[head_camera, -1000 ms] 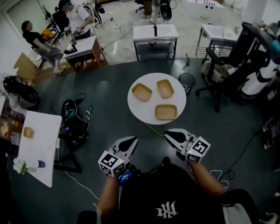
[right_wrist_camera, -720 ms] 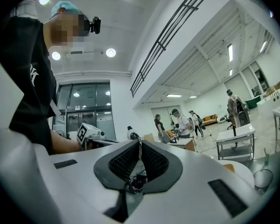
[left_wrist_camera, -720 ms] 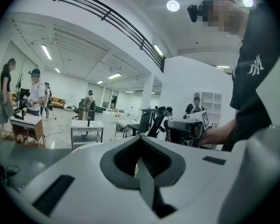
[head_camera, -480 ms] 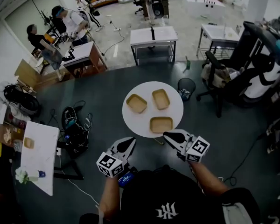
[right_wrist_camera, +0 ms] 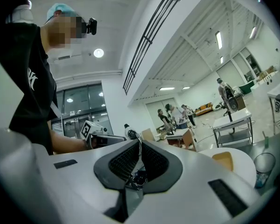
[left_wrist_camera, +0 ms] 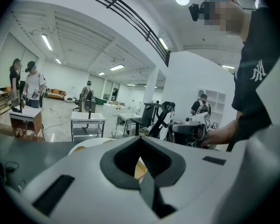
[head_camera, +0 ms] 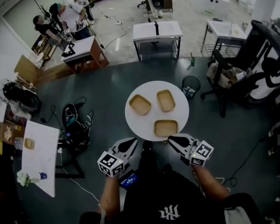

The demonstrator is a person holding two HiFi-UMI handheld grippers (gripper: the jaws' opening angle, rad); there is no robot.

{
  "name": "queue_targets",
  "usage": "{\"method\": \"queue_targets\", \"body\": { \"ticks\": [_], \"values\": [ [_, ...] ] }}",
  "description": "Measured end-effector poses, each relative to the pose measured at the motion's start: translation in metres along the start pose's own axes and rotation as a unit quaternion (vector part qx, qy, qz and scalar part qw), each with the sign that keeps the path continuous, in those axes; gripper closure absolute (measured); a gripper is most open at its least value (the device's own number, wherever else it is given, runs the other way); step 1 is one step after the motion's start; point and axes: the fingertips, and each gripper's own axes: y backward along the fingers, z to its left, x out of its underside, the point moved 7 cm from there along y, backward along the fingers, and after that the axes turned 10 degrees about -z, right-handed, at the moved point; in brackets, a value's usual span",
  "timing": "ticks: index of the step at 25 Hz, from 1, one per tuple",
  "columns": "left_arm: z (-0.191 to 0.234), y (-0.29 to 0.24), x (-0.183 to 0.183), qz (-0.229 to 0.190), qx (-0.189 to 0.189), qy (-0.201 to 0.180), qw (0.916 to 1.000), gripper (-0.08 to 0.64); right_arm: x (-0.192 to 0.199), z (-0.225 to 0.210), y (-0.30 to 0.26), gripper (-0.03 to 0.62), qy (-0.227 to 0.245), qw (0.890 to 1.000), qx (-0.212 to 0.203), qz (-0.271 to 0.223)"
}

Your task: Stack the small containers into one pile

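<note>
Three small tan containers lie apart on a round white table (head_camera: 177, 113): one at the left (head_camera: 140, 104), one at the back (head_camera: 166, 100), one at the front (head_camera: 166, 128). My left gripper (head_camera: 131, 143) hovers just off the table's near left edge, shut and empty. My right gripper (head_camera: 172, 139) is shut and empty just short of the front container. In the left gripper view the shut jaws (left_wrist_camera: 141, 141) frame a tan container (left_wrist_camera: 140, 170). In the right gripper view the shut gripper (right_wrist_camera: 140, 143) points left of a container (right_wrist_camera: 223, 160) on the table (right_wrist_camera: 246, 164).
A black waste bin (head_camera: 190, 85) stands behind the table at the right. Cables and a bag (head_camera: 75, 125) lie on the floor at the left beside a white side table (head_camera: 42, 148). An office chair (head_camera: 224, 76) and other tables with people stand farther back.
The round table now lies closer to both grippers, and the right gripper reaches its near edge. Both grippers stay shut and empty.
</note>
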Motion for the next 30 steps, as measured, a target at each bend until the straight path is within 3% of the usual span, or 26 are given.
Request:
{"method": "queue_targets", "body": {
  "ticks": [13, 19, 24, 30],
  "values": [
    [0.136, -0.058, -0.015, 0.040, 0.050, 0.017, 0.9978, 0.558, 0.001, -0.070, -0.093, 0.551, -0.016, 0.998, 0.055, 0.018],
    [0.208, -0.086, -0.027, 0.073, 0.066, 0.019, 0.9950, 0.558, 0.001, -0.113, -0.135, 0.550, -0.032, 0.994, 0.102, 0.019],
    [0.262, -0.110, -0.008, 0.141, 0.073, 0.030, 0.9869, 0.557, 0.018, -0.136, -0.156, 0.549, -0.066, 0.984, 0.160, 0.034],
    [0.312, -0.149, 0.021, 0.202, 0.088, 0.045, 0.9743, 0.555, 0.056, -0.174, -0.172, 0.548, -0.138, 0.963, 0.229, 0.041]
  ]
}}
